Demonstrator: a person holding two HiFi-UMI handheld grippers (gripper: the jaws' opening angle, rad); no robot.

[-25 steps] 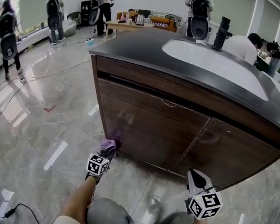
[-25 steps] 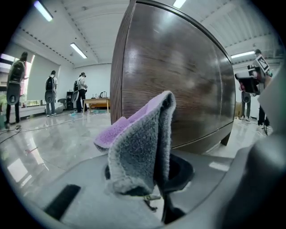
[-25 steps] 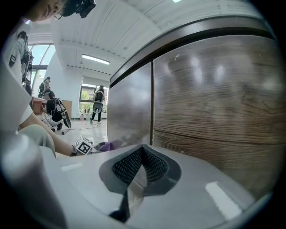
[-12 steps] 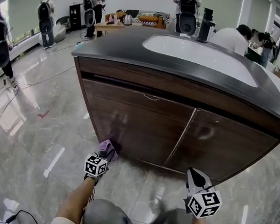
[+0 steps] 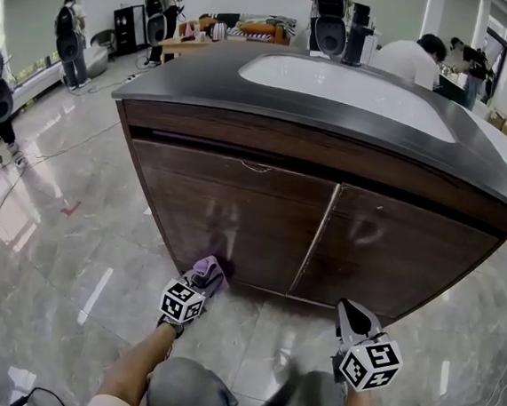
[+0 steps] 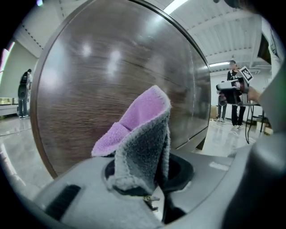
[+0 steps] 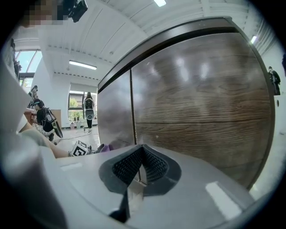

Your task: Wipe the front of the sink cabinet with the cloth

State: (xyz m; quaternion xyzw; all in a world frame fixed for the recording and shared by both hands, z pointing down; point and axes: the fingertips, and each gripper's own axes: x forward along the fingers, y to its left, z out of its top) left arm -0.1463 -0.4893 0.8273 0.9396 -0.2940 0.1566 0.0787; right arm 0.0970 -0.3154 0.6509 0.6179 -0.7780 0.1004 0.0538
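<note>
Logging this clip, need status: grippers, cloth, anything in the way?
Left gripper shut on purple cloth, low at left cabinet door. Right gripper shut, empty, facing right door. Nothing between cloth and door.

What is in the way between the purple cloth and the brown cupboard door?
Nothing that I can see. The left gripper is shut on the cloth, low down by the left cabinet door, and only bare wood shows ahead of it. Whether the cloth touches the door I cannot tell.
</note>
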